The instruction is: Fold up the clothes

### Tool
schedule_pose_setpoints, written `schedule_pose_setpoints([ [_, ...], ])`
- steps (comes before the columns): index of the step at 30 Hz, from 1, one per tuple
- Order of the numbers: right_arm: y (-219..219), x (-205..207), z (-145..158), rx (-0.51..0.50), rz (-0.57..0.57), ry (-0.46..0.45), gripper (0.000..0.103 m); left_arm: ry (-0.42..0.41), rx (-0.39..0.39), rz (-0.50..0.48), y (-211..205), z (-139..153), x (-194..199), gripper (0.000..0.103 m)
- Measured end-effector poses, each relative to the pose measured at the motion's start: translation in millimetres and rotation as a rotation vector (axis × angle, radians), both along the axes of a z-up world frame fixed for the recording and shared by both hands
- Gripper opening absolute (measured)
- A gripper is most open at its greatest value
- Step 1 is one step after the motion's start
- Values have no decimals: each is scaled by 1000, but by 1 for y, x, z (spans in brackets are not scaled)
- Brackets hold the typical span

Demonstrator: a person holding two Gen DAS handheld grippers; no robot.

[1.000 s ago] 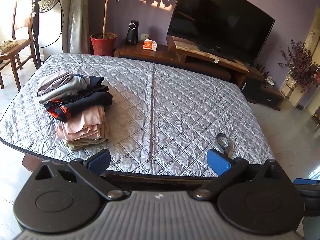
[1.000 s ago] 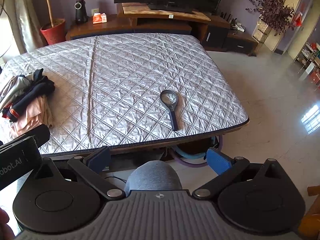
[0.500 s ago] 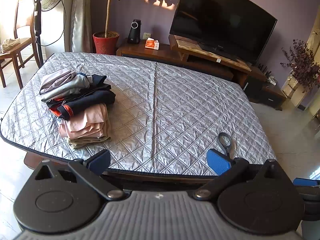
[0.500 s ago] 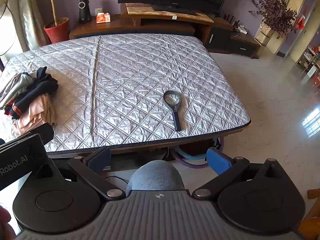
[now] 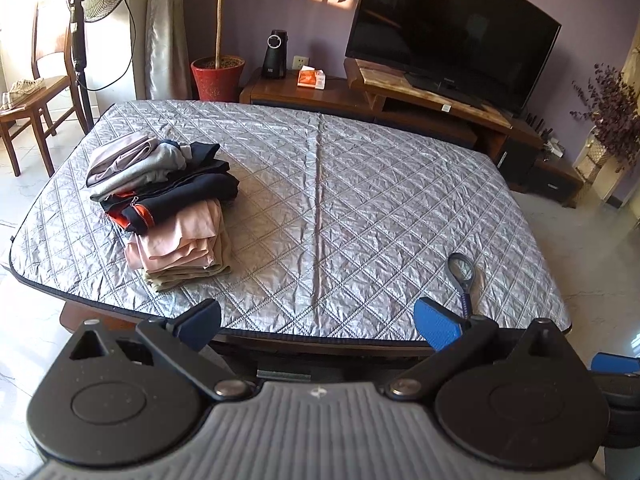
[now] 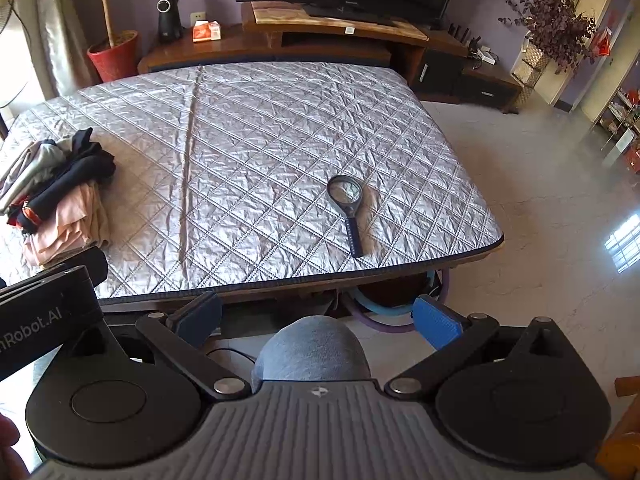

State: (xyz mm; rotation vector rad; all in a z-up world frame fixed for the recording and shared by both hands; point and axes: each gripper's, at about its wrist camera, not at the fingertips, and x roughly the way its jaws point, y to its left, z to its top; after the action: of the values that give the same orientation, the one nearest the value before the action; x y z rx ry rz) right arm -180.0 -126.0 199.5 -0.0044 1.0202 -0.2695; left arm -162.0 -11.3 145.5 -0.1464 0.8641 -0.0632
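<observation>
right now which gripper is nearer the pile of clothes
Left. The left gripper is short of the table edge, the pile of clothes ahead to its left. The right gripper sits further right, nearer the magnifying glass.

Quilted table cover (image 5: 360, 200) shiny, crinkled silver cloth; clothes pile (image 5: 168, 196) soft matt fabric; TV stand (image 5: 400, 92) glossy wood.

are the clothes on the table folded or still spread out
Mostly folded: the clothes sit in one stack on the quilted table cover, pink pieces at the bottom in flat layers. The grey and dark ones on top look looser, bunched.
</observation>
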Motion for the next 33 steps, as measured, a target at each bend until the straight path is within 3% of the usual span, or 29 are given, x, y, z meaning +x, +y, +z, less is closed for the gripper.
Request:
schedule_pose_setpoints([
  [21, -10, 6, -9, 4, -24, 0, 103, 48, 4, 19, 4, -10, 8, 102],
  [30, -19, 19, -11, 16, -38, -169, 103, 46, 9, 43, 12, -32, 29, 102],
  [33, -31, 38, -28, 7, -67, -217, 103, 5, -58, 86, 25, -48, 46, 102],
])
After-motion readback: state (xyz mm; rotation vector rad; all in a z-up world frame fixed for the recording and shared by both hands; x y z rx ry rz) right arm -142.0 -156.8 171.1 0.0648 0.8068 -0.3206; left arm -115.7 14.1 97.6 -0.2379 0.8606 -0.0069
